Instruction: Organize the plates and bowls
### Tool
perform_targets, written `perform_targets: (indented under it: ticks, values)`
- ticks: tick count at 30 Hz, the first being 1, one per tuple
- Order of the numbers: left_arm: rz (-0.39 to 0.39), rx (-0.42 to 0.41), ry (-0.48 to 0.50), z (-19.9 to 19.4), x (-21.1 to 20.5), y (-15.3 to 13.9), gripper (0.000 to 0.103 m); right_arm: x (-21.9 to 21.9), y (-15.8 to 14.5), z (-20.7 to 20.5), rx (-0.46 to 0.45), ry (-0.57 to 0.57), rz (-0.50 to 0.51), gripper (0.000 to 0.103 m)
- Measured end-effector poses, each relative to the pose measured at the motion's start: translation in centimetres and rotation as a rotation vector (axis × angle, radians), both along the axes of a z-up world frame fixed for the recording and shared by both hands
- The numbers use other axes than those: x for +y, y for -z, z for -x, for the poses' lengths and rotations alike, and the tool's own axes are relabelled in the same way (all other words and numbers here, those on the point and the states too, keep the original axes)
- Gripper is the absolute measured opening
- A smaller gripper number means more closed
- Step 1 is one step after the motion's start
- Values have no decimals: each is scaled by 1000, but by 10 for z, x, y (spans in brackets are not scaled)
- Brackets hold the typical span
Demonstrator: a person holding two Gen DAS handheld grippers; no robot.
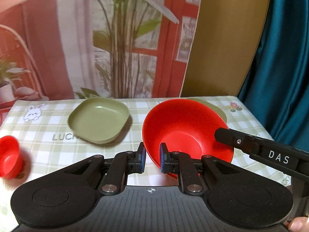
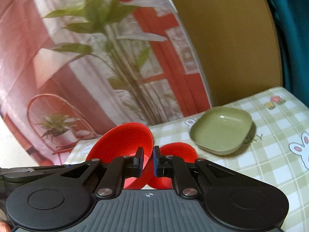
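Observation:
A large red bowl (image 1: pixel 183 127) hangs tilted over the table, its inside turned toward me. My left gripper (image 1: pixel 153 158) is shut on its near rim, one blue pad inside the bowl and one outside. My right gripper (image 1: pixel 219 135) comes in from the right and is shut on the opposite rim. In the right wrist view the same bowl (image 2: pixel 121 143) has its rim pinched in the right gripper (image 2: pixel 148 162). A green square plate (image 1: pixel 98 119) lies on the cloth to the left. A second green plate (image 2: pixel 220 129) lies behind the bowl. A small red bowl (image 1: pixel 8 154) stands at the far left.
The table wears a green checked cloth (image 1: pixel 48 127) with bunny and flower prints. A printed backdrop of plants and a red door stands along the far edge. Brown board and a teal curtain (image 1: pixel 285 58) close the right side.

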State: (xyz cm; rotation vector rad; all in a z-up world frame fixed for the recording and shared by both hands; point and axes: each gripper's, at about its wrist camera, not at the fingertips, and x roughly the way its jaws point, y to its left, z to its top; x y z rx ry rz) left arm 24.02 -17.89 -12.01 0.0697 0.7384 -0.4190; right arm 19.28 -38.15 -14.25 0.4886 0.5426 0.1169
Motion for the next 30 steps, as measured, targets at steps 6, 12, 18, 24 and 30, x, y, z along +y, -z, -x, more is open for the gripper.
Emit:
perform_targets:
  ticks: [6, 12, 18, 24, 30]
  values:
    - [-27, 31, 26, -30, -21, 16, 16, -18, 25, -24, 49, 29, -24, 10]
    - [-55, 70, 41, -48, -35, 37, 16, -29, 46, -42, 89, 38, -32, 10]
    - [-83, 86, 47, -59, -41, 52, 16, -30, 56, -52, 110, 34, -20, 10]
    - [-106, 84, 48, -61, -42, 53, 16, -28, 60, -58, 123, 29, -12, 10]
    - [-123, 88, 41, -63, -44, 57, 16, -25, 61, -61, 131, 25, 2, 10]
